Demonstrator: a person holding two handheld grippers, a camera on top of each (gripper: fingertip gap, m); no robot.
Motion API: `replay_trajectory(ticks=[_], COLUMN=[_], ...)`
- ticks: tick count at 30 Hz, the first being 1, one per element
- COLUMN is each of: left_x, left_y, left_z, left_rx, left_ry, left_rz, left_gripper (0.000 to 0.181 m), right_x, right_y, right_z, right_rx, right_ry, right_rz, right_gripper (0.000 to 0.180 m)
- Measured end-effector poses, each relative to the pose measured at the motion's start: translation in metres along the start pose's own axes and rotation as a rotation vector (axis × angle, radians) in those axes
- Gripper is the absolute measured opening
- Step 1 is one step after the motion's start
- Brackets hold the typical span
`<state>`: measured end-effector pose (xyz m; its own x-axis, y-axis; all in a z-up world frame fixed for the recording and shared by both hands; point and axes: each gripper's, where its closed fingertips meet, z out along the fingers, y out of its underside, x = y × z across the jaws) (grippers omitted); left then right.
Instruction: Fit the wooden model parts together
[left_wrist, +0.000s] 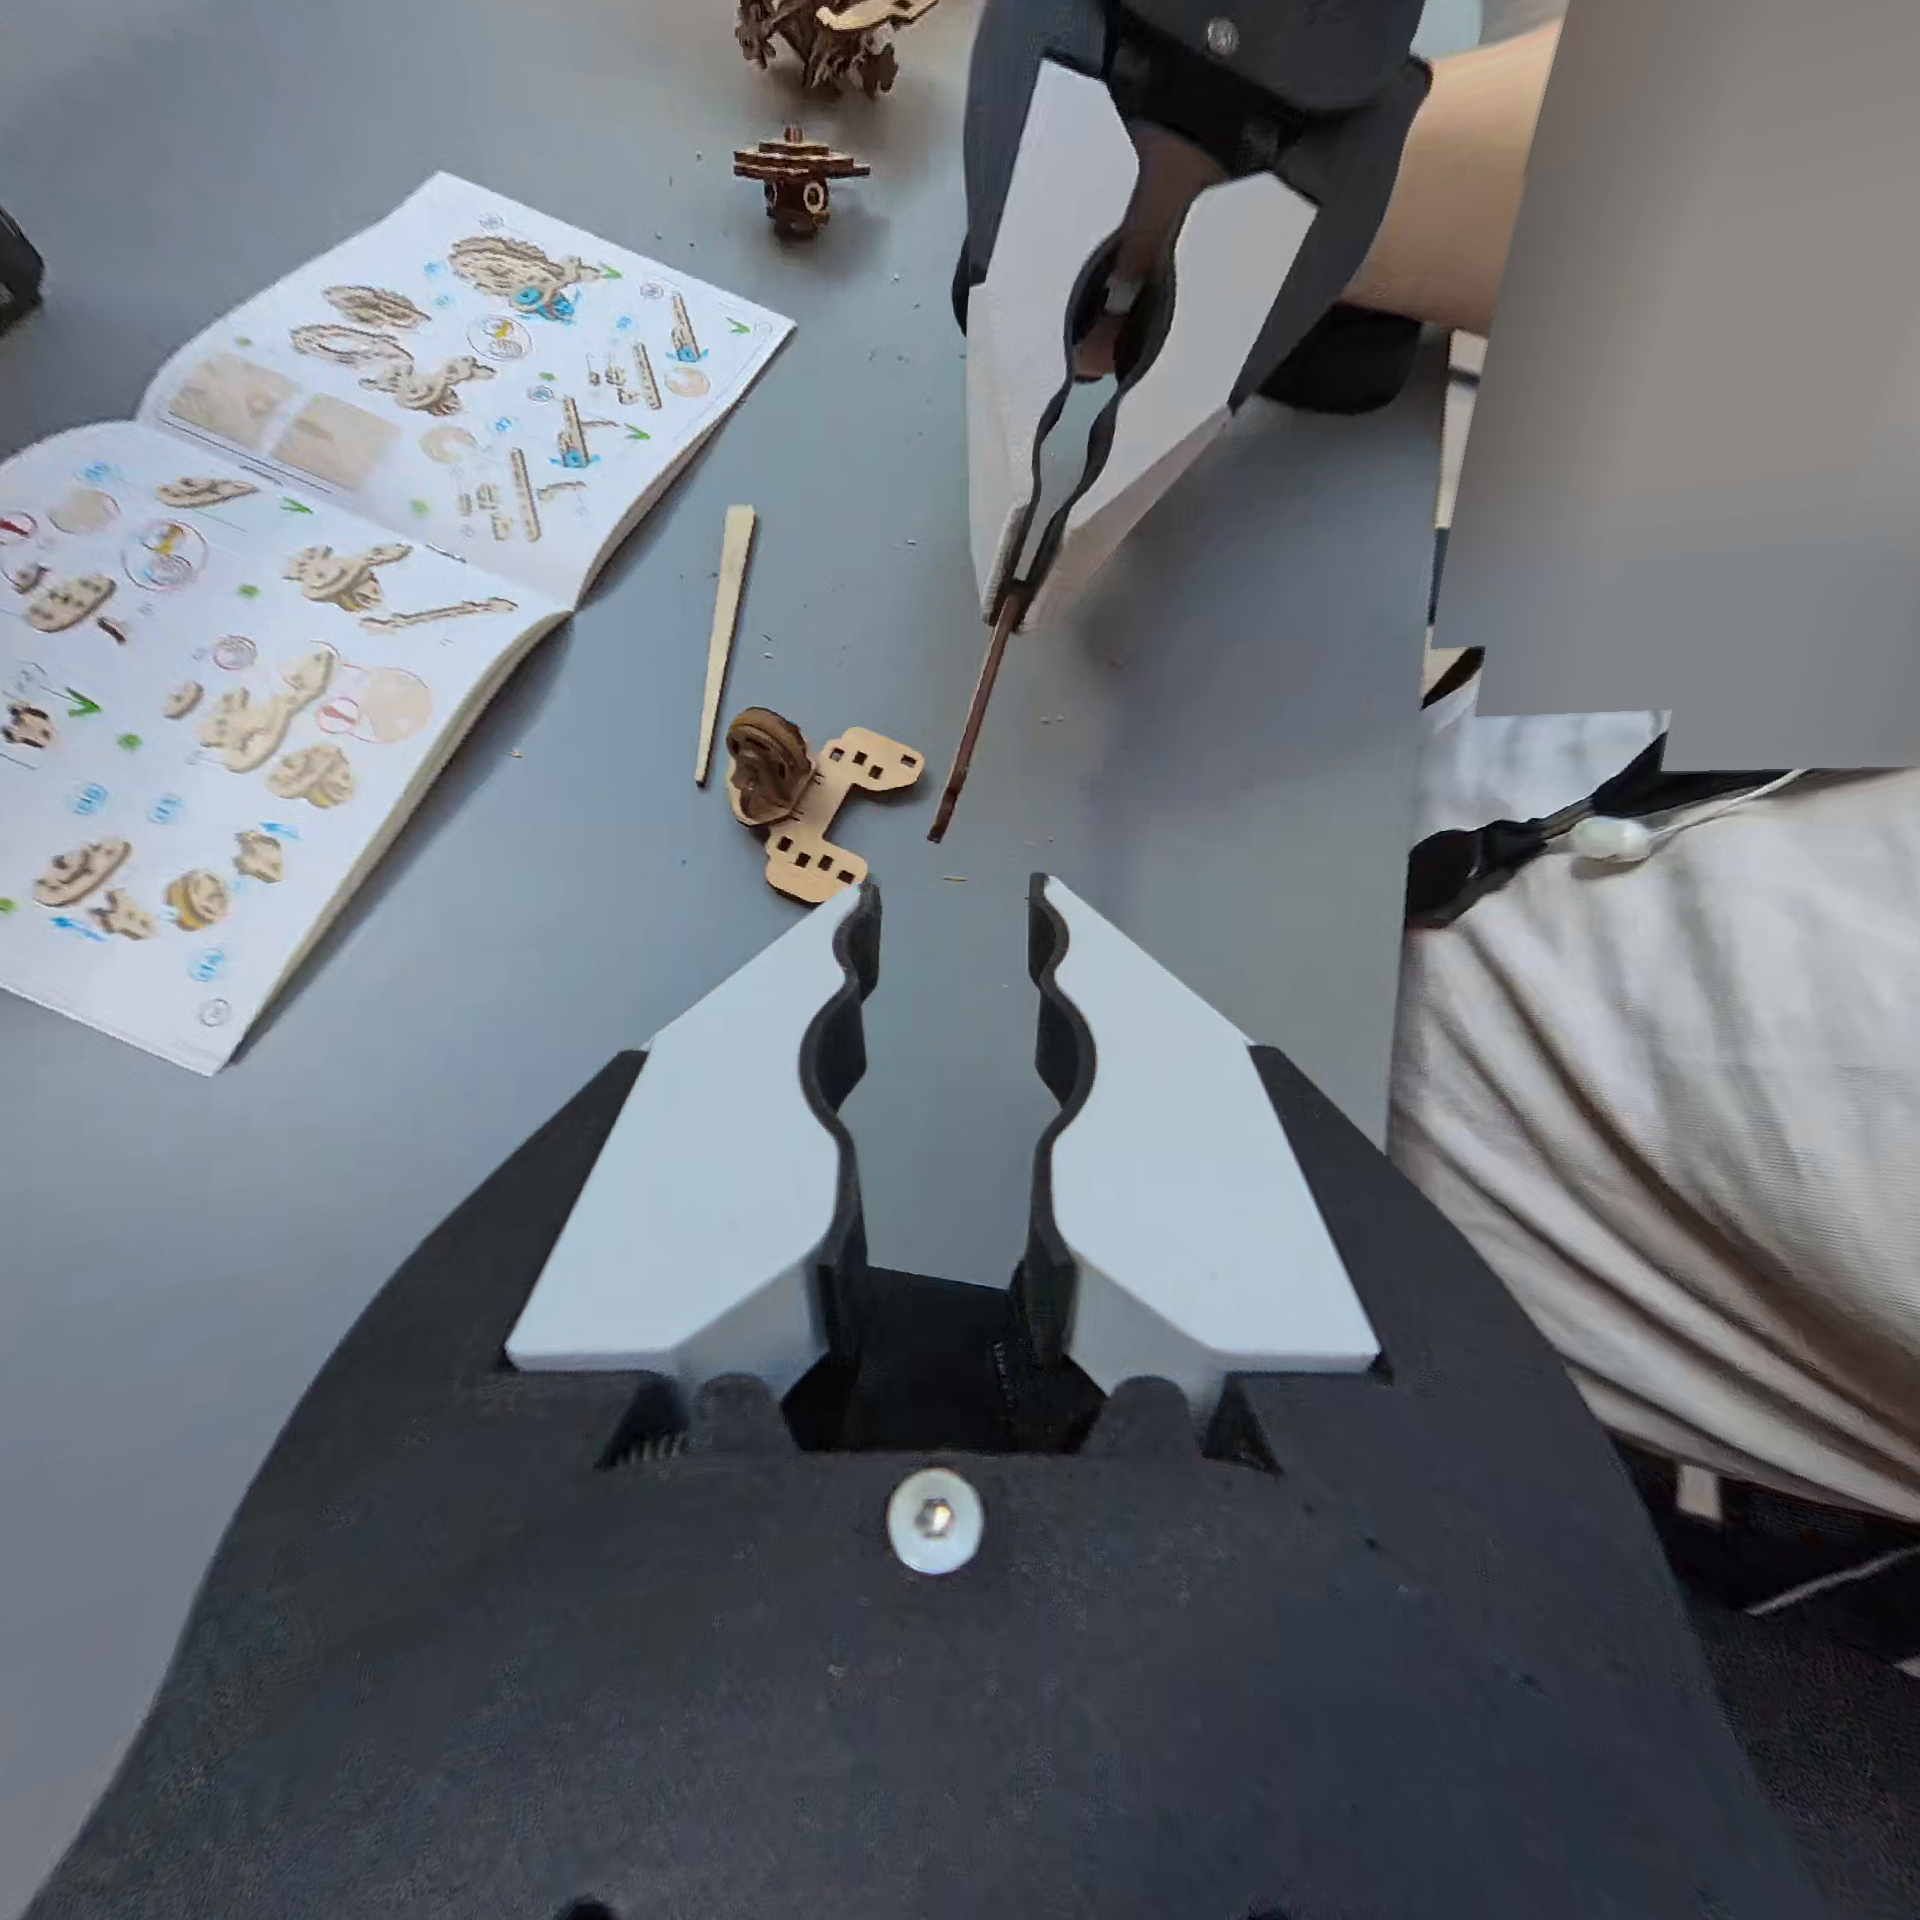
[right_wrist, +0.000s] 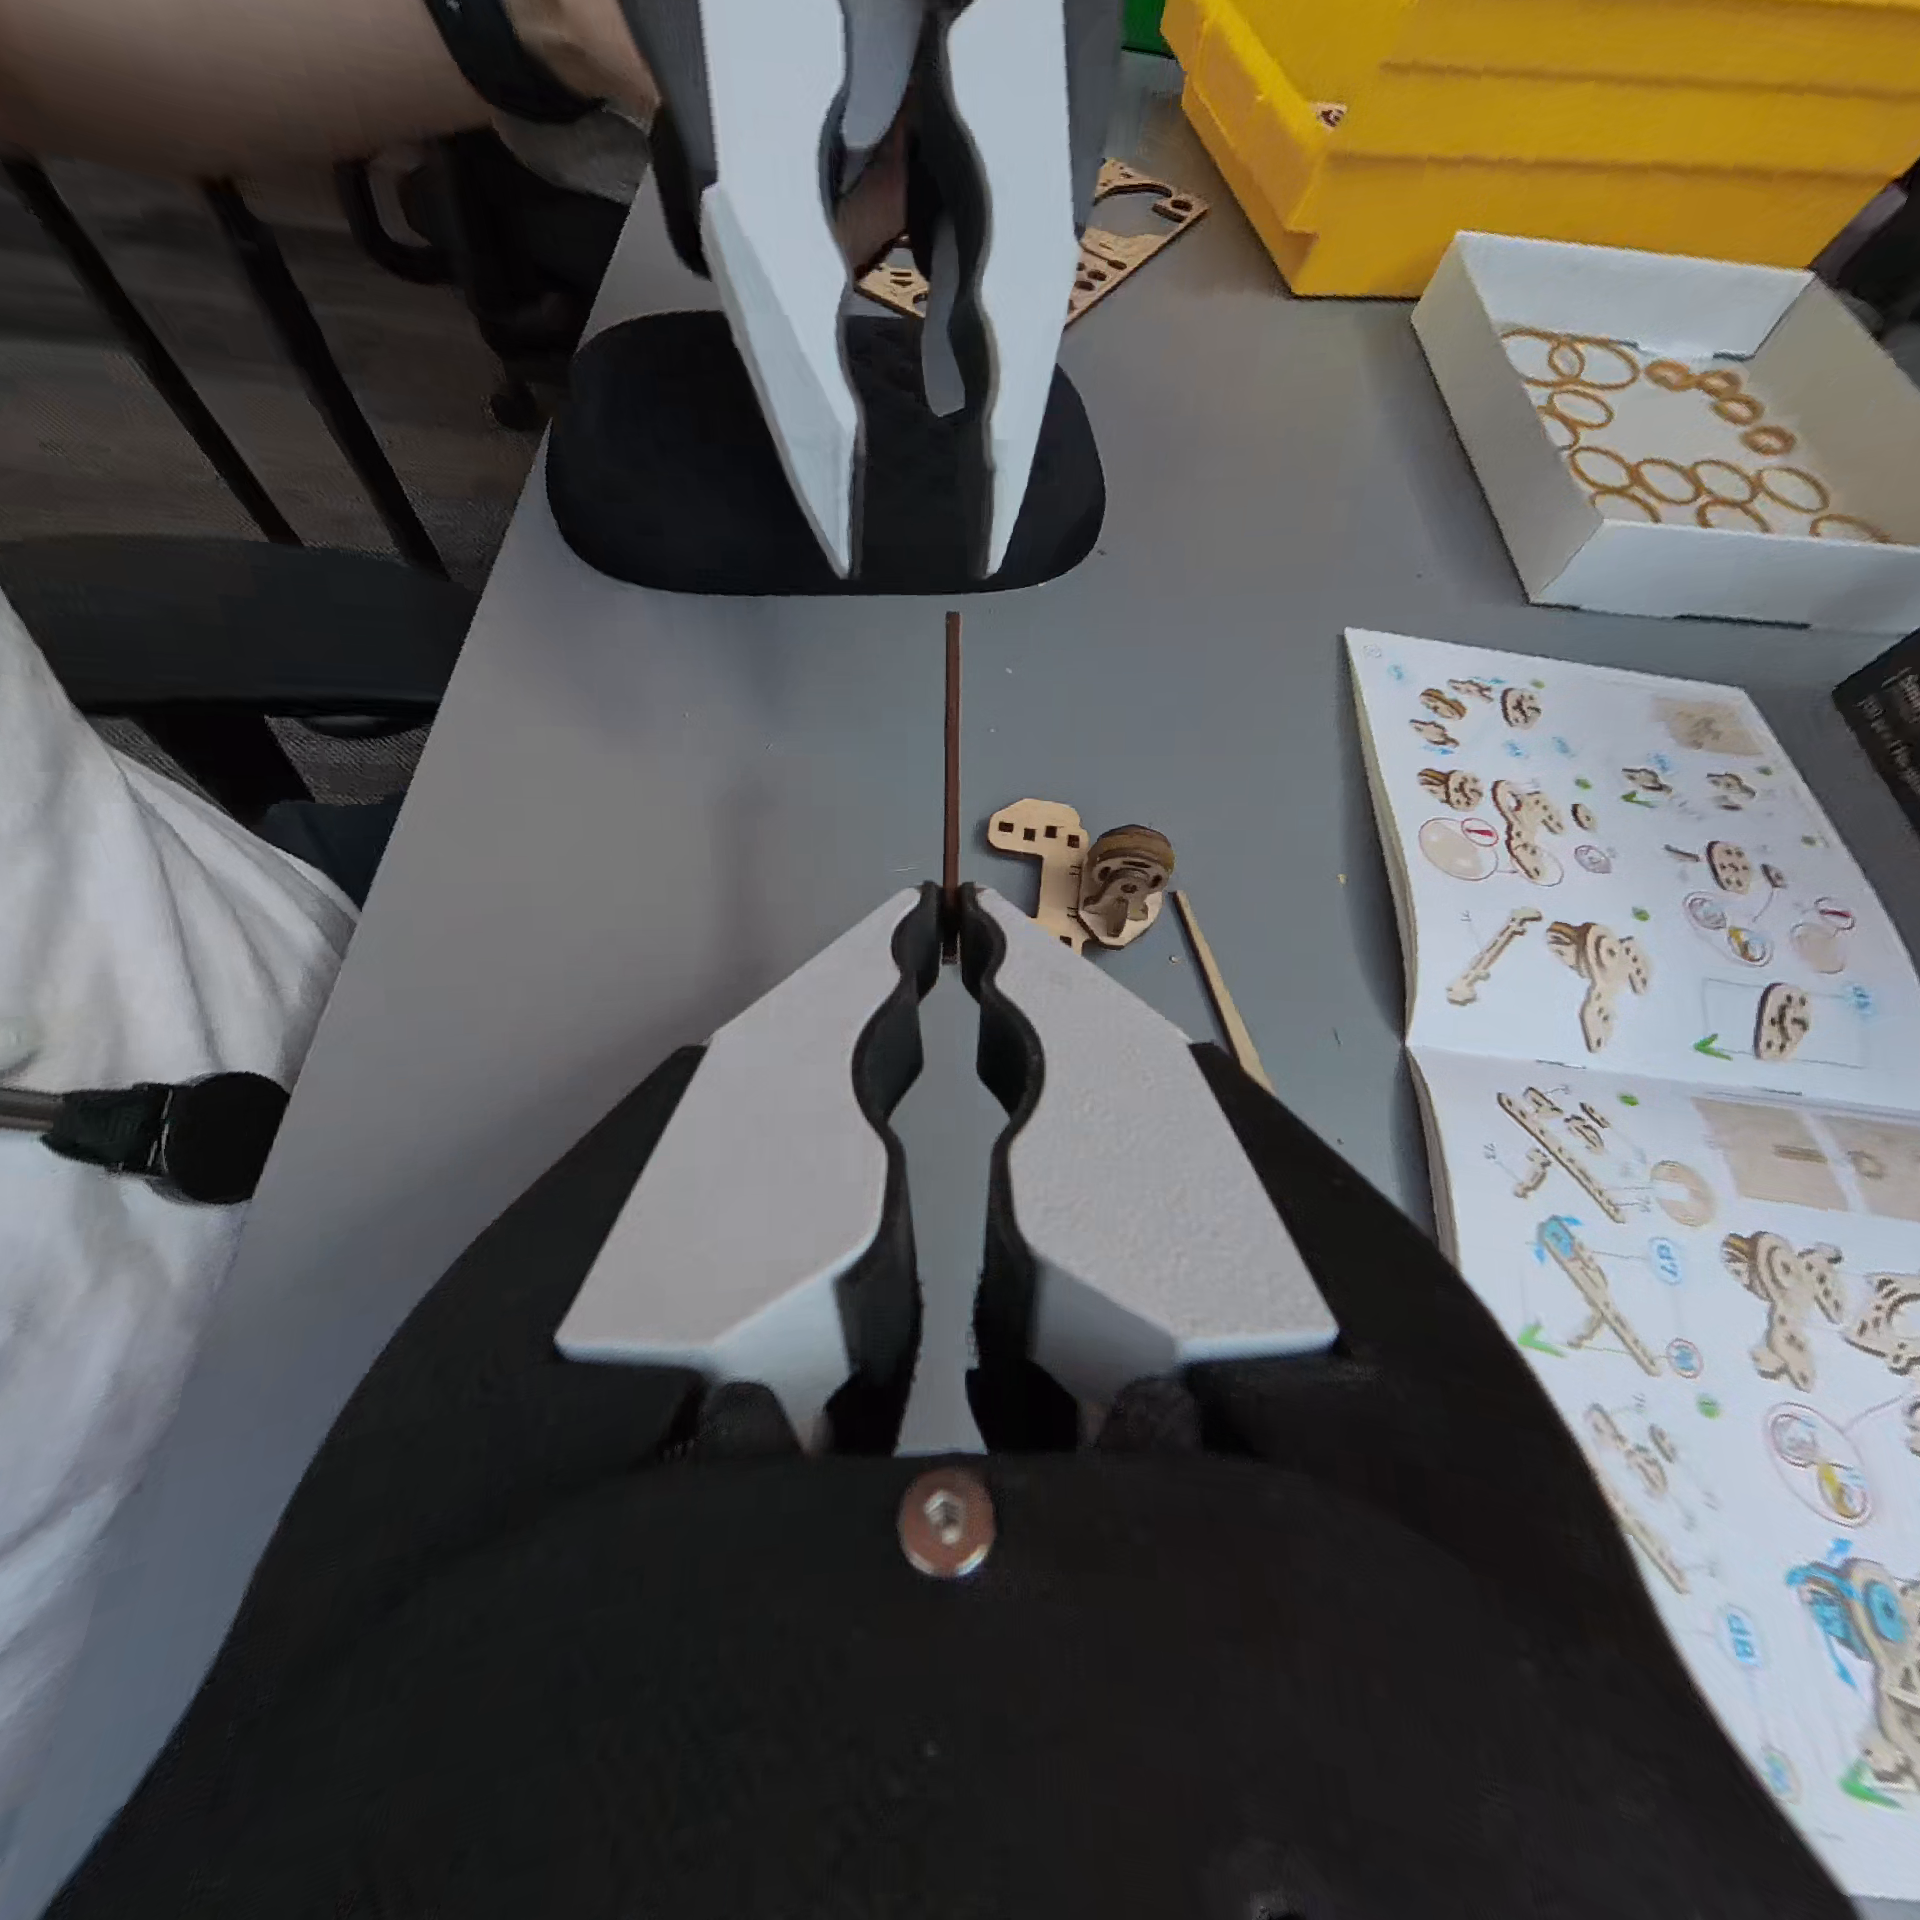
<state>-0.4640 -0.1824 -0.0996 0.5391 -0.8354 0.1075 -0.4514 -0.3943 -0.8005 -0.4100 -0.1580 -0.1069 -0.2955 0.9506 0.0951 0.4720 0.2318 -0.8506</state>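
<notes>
Pinching a thin dark wooden stick (right_wrist: 952, 769) at its near end, the right gripper (right_wrist: 948, 914) is being held with its fingers drawn narrow around it, the stick jutting straight forward above the grey table (right_wrist: 644, 831); the left gripper (left_wrist: 951, 904) is being held with its fingers parted and nothing between them, its tips just beside a flat slotted wooden piece (left_wrist: 847, 821) lying on the table; a small rounded wooden assembly (left_wrist: 767, 764) is sitting on that piece, touching it; a pale tapered wooden sliver (left_wrist: 725, 644) is lying just beside them; an open instruction booklet (left_wrist: 312, 582) is lying farther left in the left wrist view; a white box of wooden rings (right_wrist: 1662, 436) and yellow bins (right_wrist: 1558, 125) are being shown at the far edge
</notes>
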Motion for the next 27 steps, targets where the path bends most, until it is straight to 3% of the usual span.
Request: replay_trajectory(ticks=[4, 11, 17, 23, 27], left_x=[-0.017, -0.040, -0.038, -0.039, -0.036], left_y=[0.005, 0.013, 0.020, 0.020, 0.021], left_z=[0.018, 0.028, 0.035, 0.037, 0.042], left_rx=[-0.077, -0.087, -0.122, -0.119, -0.129], left_ry=[-0.070, -0.027, 0.035, 0.073, 0.106], left_rz=[0.151, 0.162, 0.210, 0.204, 0.218], left_gripper=[0.014, 0.016, 0.000, 0.016, 0.012], right_x=[0.013, 0.015, 0.019, 0.020, 0.020], right_y=[0.004, 0.025, 0.030, 0.031, 0.029], right_z=[0.010, 0.023, 0.028, 0.026, 0.026], right_rx=[-0.029, -0.132, -0.190, -0.186, -0.172], right_ry=[-0.025, -0.050, -0.046, -0.041, -0.044], right_rz=[0.141, 0.213, 0.217, 0.249, 0.268], right_gripper=[0.002, 0.002, 0.002, 0.002, 0.002])
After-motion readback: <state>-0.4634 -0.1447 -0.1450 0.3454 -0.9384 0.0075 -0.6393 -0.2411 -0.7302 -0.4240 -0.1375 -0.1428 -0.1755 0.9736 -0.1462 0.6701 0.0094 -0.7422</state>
